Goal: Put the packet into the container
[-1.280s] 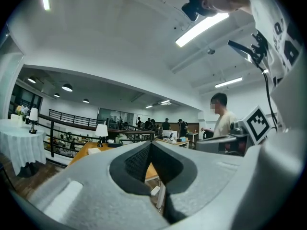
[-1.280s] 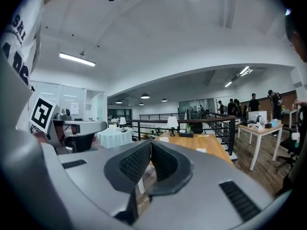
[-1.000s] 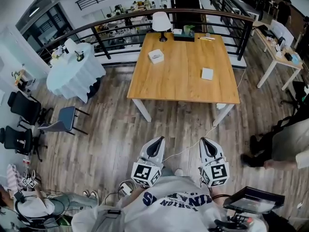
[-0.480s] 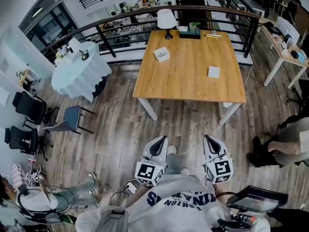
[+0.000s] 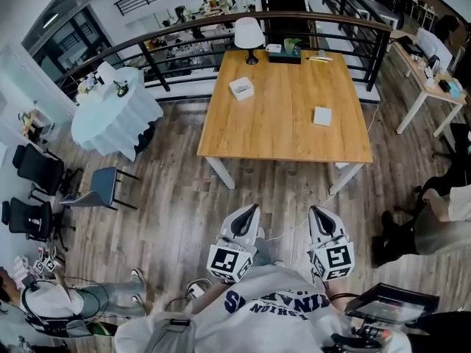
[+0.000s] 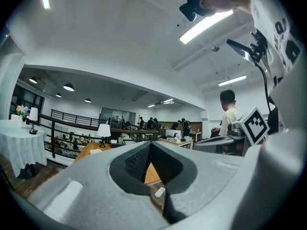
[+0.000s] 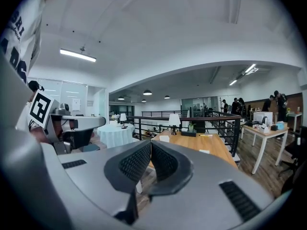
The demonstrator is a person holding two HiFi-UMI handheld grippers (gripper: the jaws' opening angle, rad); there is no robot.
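Observation:
A flat white packet lies on the right half of the wooden table. A white open container stands on the table's left side, farther back. Both my grippers are held close to my body, well short of the table, over the wood floor. The left gripper and the right gripper point toward the table, jaws together and nothing between them. In the right gripper view the shut gripper frames the container and the packet far ahead. The left gripper looks shut too.
A white lamp and a dark tray stand at the table's far edge, with a black railing behind. A round white-clothed table and chairs are at the left. A person stands at the right. A cable runs across the floor.
The head view swayed a little, so the table shifted in frame. Both grippers stay shut near my body. The person at the right has shifted position.

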